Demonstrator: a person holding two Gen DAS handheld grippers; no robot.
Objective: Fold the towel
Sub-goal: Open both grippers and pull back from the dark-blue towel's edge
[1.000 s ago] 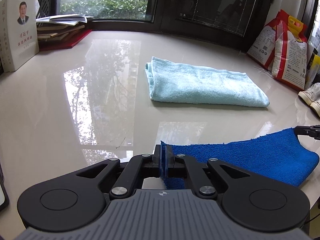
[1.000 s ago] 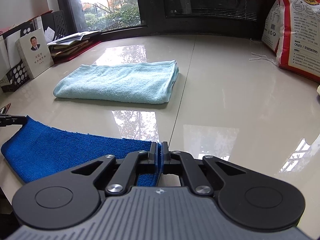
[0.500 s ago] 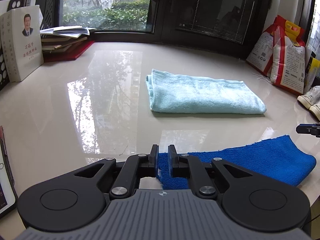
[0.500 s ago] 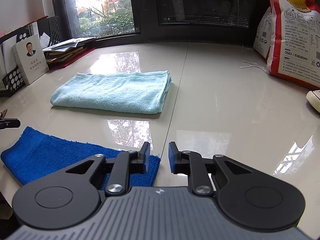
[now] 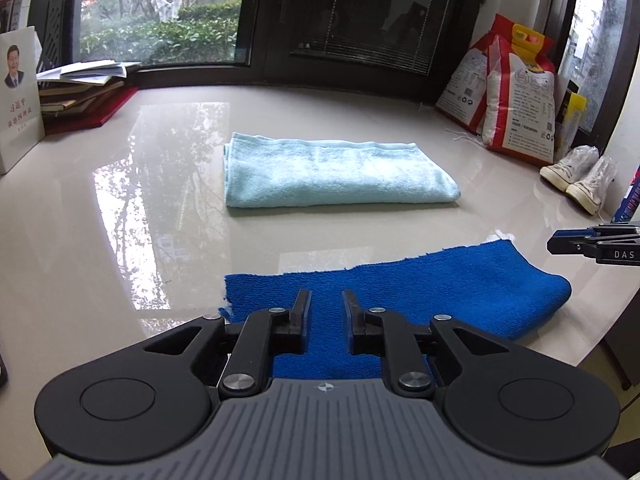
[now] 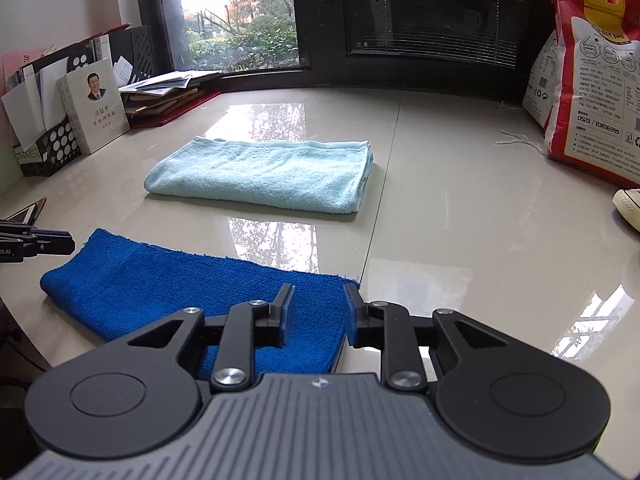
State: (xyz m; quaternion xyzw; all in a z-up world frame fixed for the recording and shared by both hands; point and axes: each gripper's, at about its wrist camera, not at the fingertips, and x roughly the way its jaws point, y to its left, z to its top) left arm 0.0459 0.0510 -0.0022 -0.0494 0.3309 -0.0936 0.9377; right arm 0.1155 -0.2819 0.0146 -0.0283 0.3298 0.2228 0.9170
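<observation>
Blue terry cloth, the blue towel [image 5: 400, 300], lies folded flat on the glossy beige tabletop [image 5: 120, 220] close to its near edge, a long strip running from my left gripper [image 5: 326, 304] toward 3 o'clock. In the right wrist view the same blue towel [image 6: 168, 284] stretches away toward 9 o'clock from my right gripper [image 6: 318, 300].

My left gripper's jaws have just been opening; they stand apart with a clear gap, and the towel shows on the table through the gap, not pinched by either pad. My right gripper's jaws have likewise just been opening and stand apart over the towel's right end, its corner edge showing just beside the right finger; neither pad presses the cloth.

At 3 o'clock in the left view the tip of my right gripper [image 5: 592, 242] pokes in, hanging clear of the towel's rounded fold. At 9 o'clock in the right view my left gripper's tip [image 6: 40, 242] does the same at the other end.

Toward 12 o'clock, well apart from the blue one, a light blue towel [image 5: 332, 172] sits folded on the table. A red and white sack [image 5: 516, 96] leans at about 2 o'clock with a pair of shoes [image 5: 576, 176] beside it. A stack of books [image 5: 80, 92] and an upright white book [image 5: 18, 96] stand around 10 o'clock.
</observation>
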